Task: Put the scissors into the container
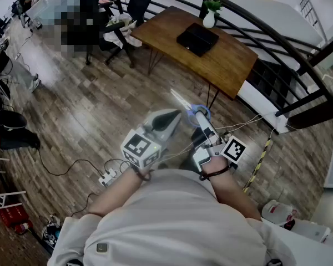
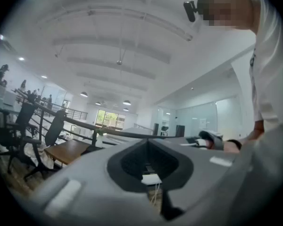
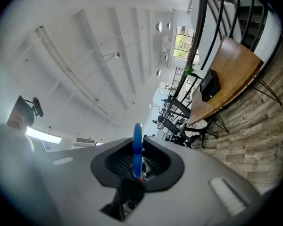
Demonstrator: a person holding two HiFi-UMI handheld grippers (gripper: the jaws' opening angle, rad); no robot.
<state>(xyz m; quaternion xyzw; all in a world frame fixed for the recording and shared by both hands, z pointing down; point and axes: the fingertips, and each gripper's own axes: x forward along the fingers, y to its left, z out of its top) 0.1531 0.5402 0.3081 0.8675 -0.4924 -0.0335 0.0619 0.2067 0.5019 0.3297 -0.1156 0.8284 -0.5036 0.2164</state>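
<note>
- Wood-plank floor (image 1: 100,115) spreads below us, with a wooden surface (image 1: 233,60) beside a black railing (image 1: 277,32).
- Our left tool (image 1: 167,118) is closed, nothing between its jaws.
- Our right tool (image 1: 202,119) clamps the scissors (image 1: 183,101) by their blue handle, held in mid-air above the floor, blades pointing away from us.

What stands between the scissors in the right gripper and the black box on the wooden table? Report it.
Nothing visible does. The right gripper is shut on the scissors; only bare wood floor lies between them and the wooden table bearing the black box. The white vase stands beyond the box, off the path.
</note>
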